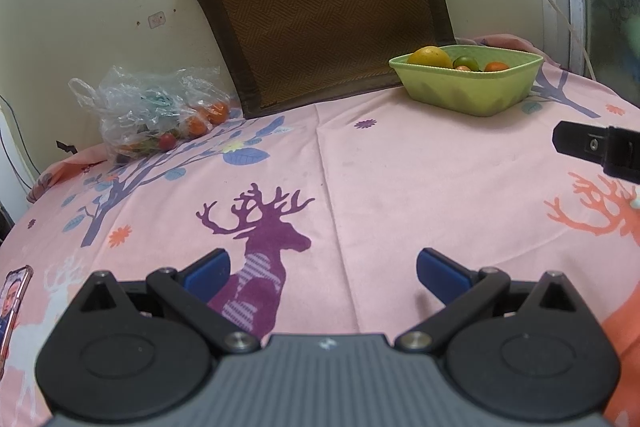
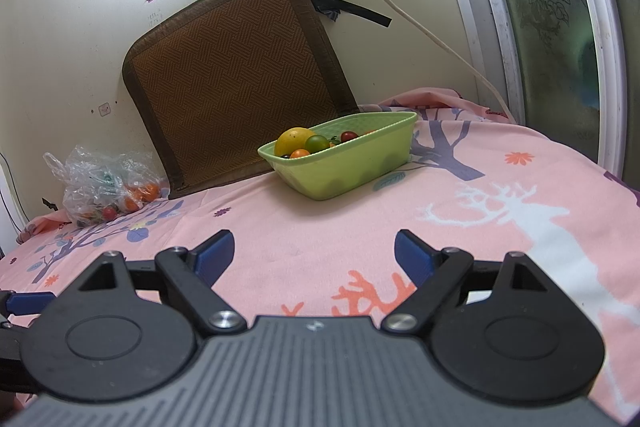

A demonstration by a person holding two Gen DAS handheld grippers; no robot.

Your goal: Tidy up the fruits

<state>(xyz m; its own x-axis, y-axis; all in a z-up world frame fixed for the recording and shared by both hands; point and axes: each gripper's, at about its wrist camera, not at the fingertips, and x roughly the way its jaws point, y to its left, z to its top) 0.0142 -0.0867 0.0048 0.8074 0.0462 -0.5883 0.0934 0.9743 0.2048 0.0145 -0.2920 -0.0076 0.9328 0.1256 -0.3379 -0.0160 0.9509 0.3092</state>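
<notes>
A green basket is sitting on the pink tablecloth, holding a yellow citrus, a green fruit and small tomatoes. A clear plastic bag by the wall is holding more oranges and tomatoes. The left gripper and right gripper are both hovering with jaws wide, gripping nothing.

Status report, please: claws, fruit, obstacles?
Left claw open, empty. Right claw open, empty. Fruit in basket; more in bag. Nothing blocking.

bag left by wall | basket right, fruit inside | mat behind, between them
</notes>
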